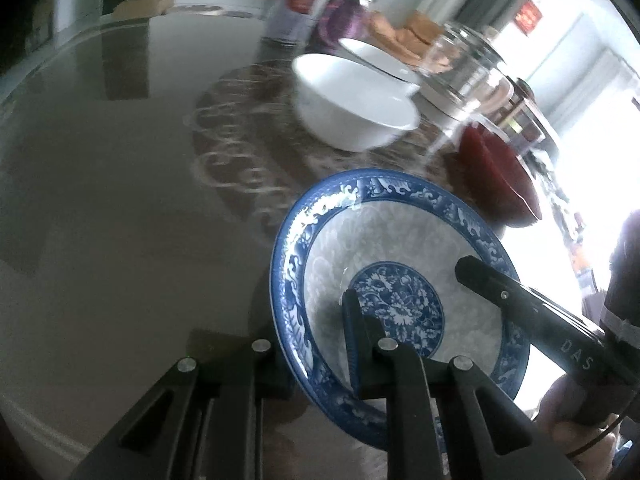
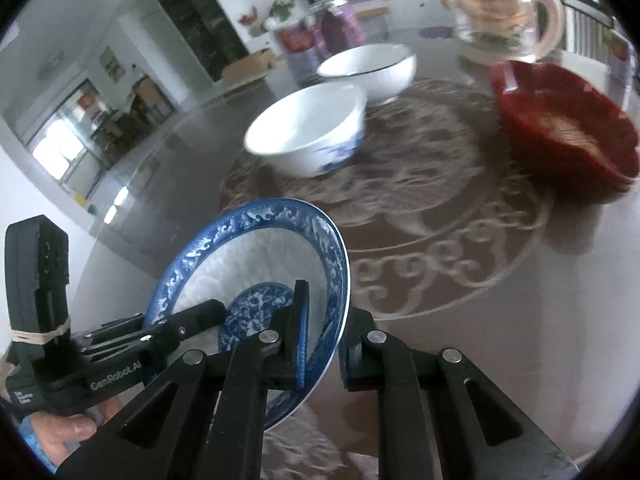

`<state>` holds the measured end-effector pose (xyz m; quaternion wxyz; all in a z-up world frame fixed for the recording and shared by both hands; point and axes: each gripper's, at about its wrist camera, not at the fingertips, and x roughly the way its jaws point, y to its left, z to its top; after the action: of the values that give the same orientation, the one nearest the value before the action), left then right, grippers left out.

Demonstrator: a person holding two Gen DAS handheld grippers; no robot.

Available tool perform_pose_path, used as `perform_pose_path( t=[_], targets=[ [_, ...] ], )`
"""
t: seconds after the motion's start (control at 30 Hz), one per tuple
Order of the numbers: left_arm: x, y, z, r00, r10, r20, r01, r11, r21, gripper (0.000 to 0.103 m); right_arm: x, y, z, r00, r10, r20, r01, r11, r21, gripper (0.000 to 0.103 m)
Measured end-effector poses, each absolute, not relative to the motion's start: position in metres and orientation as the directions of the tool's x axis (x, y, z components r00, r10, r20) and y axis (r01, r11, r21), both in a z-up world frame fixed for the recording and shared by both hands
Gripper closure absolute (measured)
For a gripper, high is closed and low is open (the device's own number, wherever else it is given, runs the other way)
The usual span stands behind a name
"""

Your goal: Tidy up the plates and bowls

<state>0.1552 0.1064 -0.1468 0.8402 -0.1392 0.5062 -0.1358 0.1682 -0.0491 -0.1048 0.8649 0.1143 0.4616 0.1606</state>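
**Ana:** Plate (image 1: 400,240) first: blue-and-white, tilted up off the counter (image 1: 100,200), its face turned toward the left camera. Who has it?

**Ben:** Both do. Left gripper (image 1: 316,344) is pinched on the near rim, one finger inside the well, the other behind. Right gripper (image 2: 320,344) is clamped on the opposite rim, inner finger on the plate's face, outer finger on its back.

**Ana:** Which way does it lean?

**Ben:** In the right view it stands nearly on edge, rim running near to far, well facing left.

**Ana:** Anything in it?

**Ben:** Nothing, just the floral centre. Beyond it sit two white bowls, both empty: the nearer bowl (image 2: 308,132) with blue painting on its side, the farther bowl (image 2: 368,68) dark-rimmed and close behind it.

**Ana:** And on the right?

**Ben:** Red dish (image 2: 564,140), with something pale inside, too blurred to name. Glass pitcher (image 2: 500,12) stands behind it.
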Motion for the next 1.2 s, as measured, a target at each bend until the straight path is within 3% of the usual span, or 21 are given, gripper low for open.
perform_pose_path(
  t=[0.37, 0.47, 0.5, 0.53, 0.57, 0.63, 0.67, 0.7, 0.97, 1.2],
  targets=[
    [0.177, 0.024, -0.150, 0.442, -0.376, -0.815, 0.226, 0.925, -0.304, 0.085, 0.166, -0.131, -0.116, 0.594, 0.270, -0.758, -0.015, 0.945, 0.326, 0.090],
    [0.172, 0.025, -0.147, 0.460, -0.354, -0.814, 0.221, 0.934, -0.281, 0.084, 0.160, -0.138, -0.119, 0.602, 0.274, -0.750, -0.007, 0.941, 0.338, 0.083],
    [0.172, 0.027, -0.145, 0.461, -0.357, -0.812, 0.219, 0.933, -0.286, 0.081, 0.159, -0.139, -0.119, 0.608, 0.262, -0.750, -0.002, 0.945, 0.328, 0.071],
    [0.169, 0.033, -0.142, 0.463, -0.358, -0.811, 0.209, 0.933, -0.293, 0.079, 0.157, -0.142, -0.117, 0.617, 0.254, -0.745, 0.002, 0.946, 0.325, 0.046],
    [0.166, 0.039, -0.140, 0.470, -0.350, -0.810, 0.192, 0.937, -0.293, 0.071, 0.153, -0.145, -0.115, 0.632, 0.254, -0.732, 0.005, 0.944, 0.331, 0.037],
    [0.160, 0.056, -0.131, 0.515, -0.310, -0.799, 0.143, 0.950, -0.277, 0.045, 0.143, -0.151, -0.108, 0.659, 0.233, -0.715, 0.017, 0.946, 0.325, 0.034],
    [0.155, 0.064, -0.127, 0.539, -0.293, -0.789, 0.120, 0.955, -0.273, 0.024, 0.139, -0.153, -0.104, 0.669, 0.229, -0.708, 0.020, 0.946, 0.324, 0.034],
    [0.148, 0.077, -0.120, 0.584, -0.259, -0.769, 0.077, 0.961, -0.266, 0.013, 0.133, -0.157, -0.100, 0.682, 0.218, -0.698, 0.027, 0.946, 0.322, 0.034],
    [0.122, 0.117, -0.098, 0.646, -0.060, -0.761, -0.048, 0.992, -0.119, 0.008, 0.093, -0.161, -0.069, 0.725, 0.008, -0.688, 0.138, 0.978, 0.157, 0.032],
    [0.108, 0.105, -0.092, 0.647, 0.021, -0.762, -0.018, 1.000, 0.013, 0.007, 0.087, -0.162, -0.064, 0.723, -0.040, -0.690, 0.161, 0.981, 0.112, 0.032]
  ],
)
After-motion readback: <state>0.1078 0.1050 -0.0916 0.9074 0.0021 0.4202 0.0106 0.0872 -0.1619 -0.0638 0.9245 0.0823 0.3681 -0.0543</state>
